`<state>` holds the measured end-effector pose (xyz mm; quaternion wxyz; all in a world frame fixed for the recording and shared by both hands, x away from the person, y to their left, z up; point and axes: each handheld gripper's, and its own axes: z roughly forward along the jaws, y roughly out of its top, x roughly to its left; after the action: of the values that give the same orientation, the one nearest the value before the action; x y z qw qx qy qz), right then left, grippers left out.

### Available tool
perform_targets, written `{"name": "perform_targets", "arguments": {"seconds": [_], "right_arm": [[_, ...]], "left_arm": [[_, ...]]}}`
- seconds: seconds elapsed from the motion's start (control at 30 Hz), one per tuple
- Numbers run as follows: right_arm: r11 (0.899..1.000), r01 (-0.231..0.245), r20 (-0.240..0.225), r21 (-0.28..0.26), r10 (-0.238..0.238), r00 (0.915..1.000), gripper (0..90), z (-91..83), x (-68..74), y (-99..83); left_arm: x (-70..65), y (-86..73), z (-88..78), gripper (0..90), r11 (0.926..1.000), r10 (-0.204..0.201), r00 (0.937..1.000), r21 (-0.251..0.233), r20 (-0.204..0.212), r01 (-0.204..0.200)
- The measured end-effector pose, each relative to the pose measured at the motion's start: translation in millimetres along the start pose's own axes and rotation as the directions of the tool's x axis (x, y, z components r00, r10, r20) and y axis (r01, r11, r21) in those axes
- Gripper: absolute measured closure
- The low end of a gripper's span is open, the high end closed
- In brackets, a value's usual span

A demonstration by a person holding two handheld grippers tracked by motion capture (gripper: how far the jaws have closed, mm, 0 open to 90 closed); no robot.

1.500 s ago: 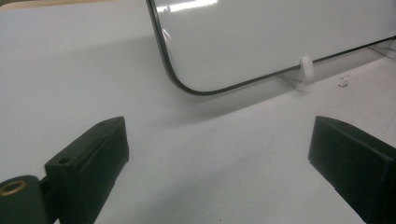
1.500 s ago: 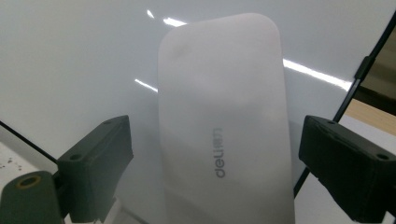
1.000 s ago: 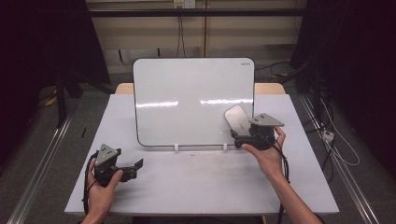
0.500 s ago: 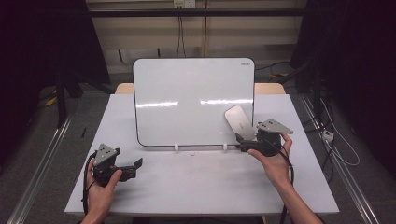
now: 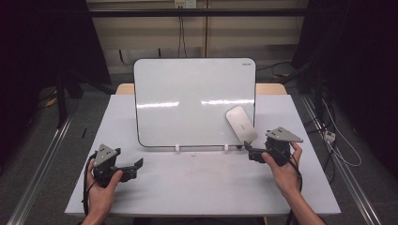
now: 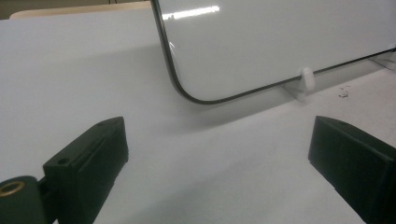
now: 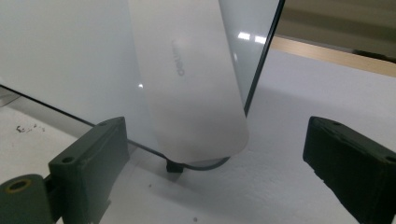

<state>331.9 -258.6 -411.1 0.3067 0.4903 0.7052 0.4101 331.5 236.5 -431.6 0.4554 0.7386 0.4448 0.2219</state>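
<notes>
both claws gape wide and empty; the right claw (image 5: pixel 252 153) faces a smooth rounded eraser (image 5: pixel 241 124).

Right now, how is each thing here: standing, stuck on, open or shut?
White glossy whiteboard: upright on the table, wiped blank.
Pale grey oblong eraser: stuck tilted on the board's lower right corner.
Left gripper: jaws open, holding nothing.
Right gripper: jaws open, just below the eraser.

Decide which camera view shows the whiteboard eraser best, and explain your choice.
The right gripper view: the whiteboard eraser is close and large, its printed logo visible, lying against the whiteboard between the open right tool's jaws. The high view shows it small at the board's lower right corner. The left gripper view adds nothing.
</notes>
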Motion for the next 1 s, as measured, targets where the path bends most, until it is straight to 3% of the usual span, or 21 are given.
{"name": "perform_targets", "arguments": {"seconds": [0.37, 1.0], "right_arm": [[0.999, -0.046, 0.02, -0.014, 0.046, 0.9987, 7.5, -9.5, -1.6, -14.6], [0.998, -0.066, 0.067, -0.01, 0.067, 0.9955, 7.6, -23.9, -14.0, -47.3]], "left_arm": [[-0.1, 0.4, -1.5, 4.8, 0.9999, -0.006, 1.0, -0.013, -0.005, 0.006], [-3.4, 0.5, -2.8, 4.8, 0.9999, 0.001, 1.0, -0.014, 0.003, -0.001]]}}
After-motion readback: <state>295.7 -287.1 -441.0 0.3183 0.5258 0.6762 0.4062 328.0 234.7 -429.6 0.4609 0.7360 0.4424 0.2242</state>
